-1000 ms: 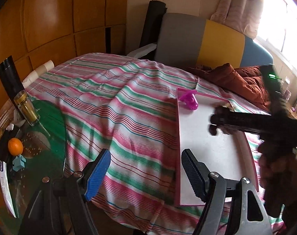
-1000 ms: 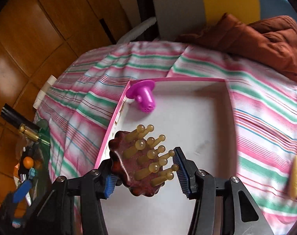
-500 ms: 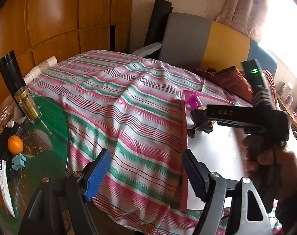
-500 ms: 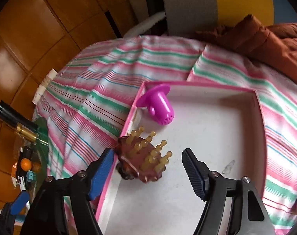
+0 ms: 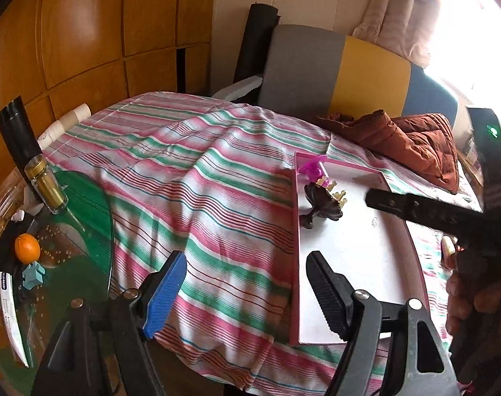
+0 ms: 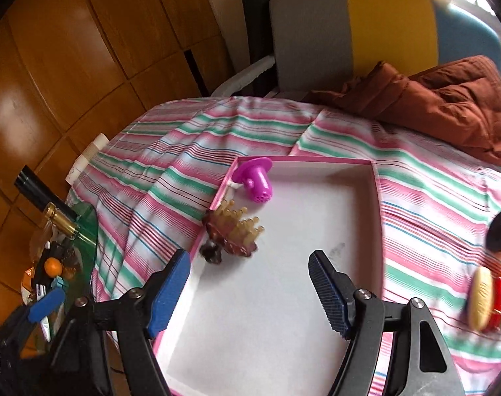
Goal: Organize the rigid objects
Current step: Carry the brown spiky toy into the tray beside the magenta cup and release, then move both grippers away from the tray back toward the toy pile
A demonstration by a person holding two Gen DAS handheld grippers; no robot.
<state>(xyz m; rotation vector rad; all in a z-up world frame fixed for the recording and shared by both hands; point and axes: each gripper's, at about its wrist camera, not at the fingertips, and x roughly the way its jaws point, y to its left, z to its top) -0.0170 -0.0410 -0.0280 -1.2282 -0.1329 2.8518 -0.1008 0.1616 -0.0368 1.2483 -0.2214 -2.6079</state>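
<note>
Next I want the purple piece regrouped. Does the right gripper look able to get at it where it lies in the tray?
Probably yes. The right gripper is open above the pink tray, and the purple piece lies uncovered in the far corner. The brown scalp brush lies close beside it, so approach from the open side.

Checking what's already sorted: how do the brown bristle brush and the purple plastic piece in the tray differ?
The brown brush is dark with tan knobbed bristles pointing up and outward; the purple piece is bright magenta, smooth, with a flared disc and a perforated end. The brown brush sits nearer the grippers, the purple piece in the far corner. Both lie loose inside the pink tray, along its left wall, ungripped.
</note>
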